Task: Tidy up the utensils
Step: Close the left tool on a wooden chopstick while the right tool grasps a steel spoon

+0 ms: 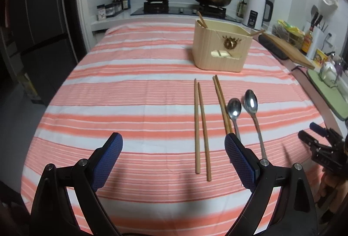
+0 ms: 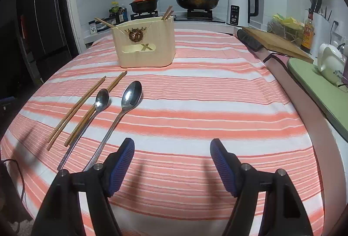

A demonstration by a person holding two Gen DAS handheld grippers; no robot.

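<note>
On the striped tablecloth [image 1: 130, 88] lie two pairs of wooden chopsticks [image 1: 201, 127] [image 1: 221, 103] and two metal spoons [image 1: 235, 109] [image 1: 251, 103], bowls pointing away. Behind them stands a cream utensil holder [image 1: 221, 51] with chopsticks sticking out of it. My left gripper [image 1: 174, 140] is open and empty above the cloth, its right finger by the second pair's near ends. My right gripper [image 2: 172, 144] is open and empty, to the right of the long spoon [image 2: 131, 94]; the short spoon [image 2: 102, 101], the chopsticks [image 2: 76, 112] and the holder [image 2: 145, 48] lie further left. It also shows at the left wrist view's right edge [image 1: 308, 131].
A wooden cutting board [image 2: 276, 42] and a green tray [image 2: 315, 81] with a white teapot [image 2: 330, 64] line the counter on the right. A white kettle [image 2: 239, 7] and a stove with two pots [image 2: 195, 3] stand behind. A dark fridge [image 1: 39, 29] is at the left.
</note>
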